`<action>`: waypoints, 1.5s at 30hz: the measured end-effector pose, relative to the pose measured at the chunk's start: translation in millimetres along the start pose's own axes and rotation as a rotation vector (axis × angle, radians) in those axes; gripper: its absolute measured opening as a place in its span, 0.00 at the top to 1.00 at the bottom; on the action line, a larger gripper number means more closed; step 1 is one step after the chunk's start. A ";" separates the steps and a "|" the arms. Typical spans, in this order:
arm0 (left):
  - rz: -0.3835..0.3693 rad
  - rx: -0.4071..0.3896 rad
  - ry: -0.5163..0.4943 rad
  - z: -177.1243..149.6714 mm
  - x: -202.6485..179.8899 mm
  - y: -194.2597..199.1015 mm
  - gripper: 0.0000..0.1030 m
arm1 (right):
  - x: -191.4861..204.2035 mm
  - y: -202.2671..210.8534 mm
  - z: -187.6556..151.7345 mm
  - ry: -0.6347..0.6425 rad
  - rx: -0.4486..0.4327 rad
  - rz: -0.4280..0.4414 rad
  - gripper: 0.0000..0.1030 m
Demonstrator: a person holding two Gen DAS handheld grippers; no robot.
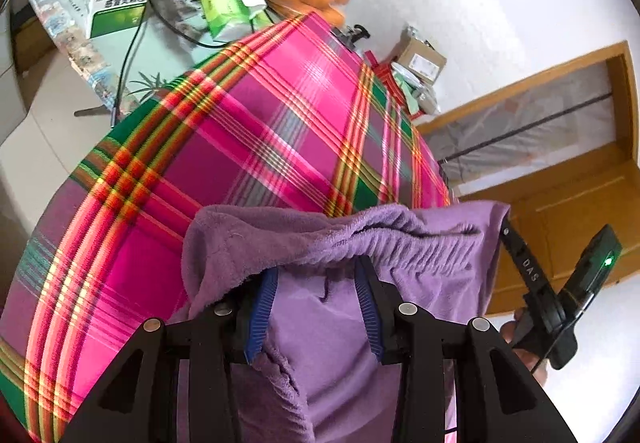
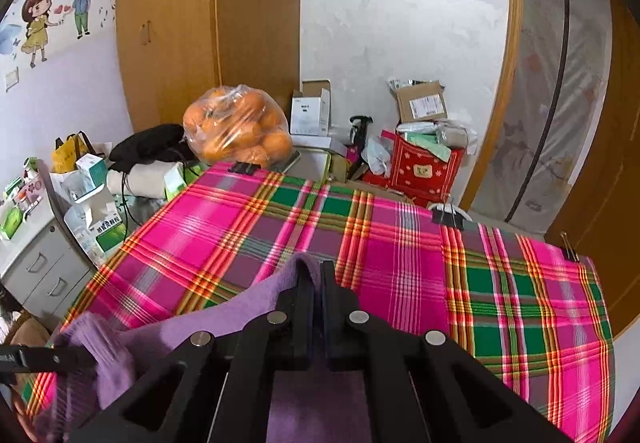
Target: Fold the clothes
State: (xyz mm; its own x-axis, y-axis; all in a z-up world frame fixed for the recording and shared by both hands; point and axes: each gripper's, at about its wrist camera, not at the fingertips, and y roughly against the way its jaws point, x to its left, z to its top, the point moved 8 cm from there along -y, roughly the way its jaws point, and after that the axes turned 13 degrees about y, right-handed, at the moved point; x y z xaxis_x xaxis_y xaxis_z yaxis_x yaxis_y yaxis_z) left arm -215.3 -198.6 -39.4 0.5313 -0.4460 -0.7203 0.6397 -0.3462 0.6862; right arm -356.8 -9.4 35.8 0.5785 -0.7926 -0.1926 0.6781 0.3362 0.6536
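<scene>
A purple fleece garment (image 1: 320, 343) with a gathered elastic waistband (image 1: 400, 243) hangs over the pink plaid tablecloth (image 1: 240, 143). In the left wrist view the waistband lies draped over the tips of my left gripper (image 1: 316, 267). Its blue pads (image 1: 260, 307) stand apart with purple cloth showing between them, and the tips are hidden. My right gripper (image 2: 316, 267) is shut on a folded edge of the garment (image 2: 180, 331). One of its fingers (image 1: 518, 259) shows at the cloth's right edge. The left gripper (image 2: 76, 359) pokes into the bunched cloth (image 2: 108, 359).
The tablecloth (image 2: 400, 263) is held by binder clips (image 2: 446, 217) at the far edge. Behind it sit a bag of oranges (image 2: 236, 131), a red box (image 2: 424, 171), cartons (image 2: 420, 103) and medicine boxes (image 1: 116, 3). A drawer unit (image 2: 36, 263) stands to the left.
</scene>
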 end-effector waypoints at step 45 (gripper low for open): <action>0.089 0.023 -0.161 -82.2 37.7 76.9 0.60 | -86.5 179.0 -236.1 -0.314 0.100 -0.113 0.72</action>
State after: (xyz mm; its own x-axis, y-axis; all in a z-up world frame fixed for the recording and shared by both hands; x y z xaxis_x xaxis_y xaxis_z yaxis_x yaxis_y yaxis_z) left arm -100.5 -174.3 -22.1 0.4883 -0.6017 -0.6321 0.5803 -0.3171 0.7502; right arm -178.5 239.4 -3.3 0.3236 -0.9452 -0.0434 0.6735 0.1978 0.7122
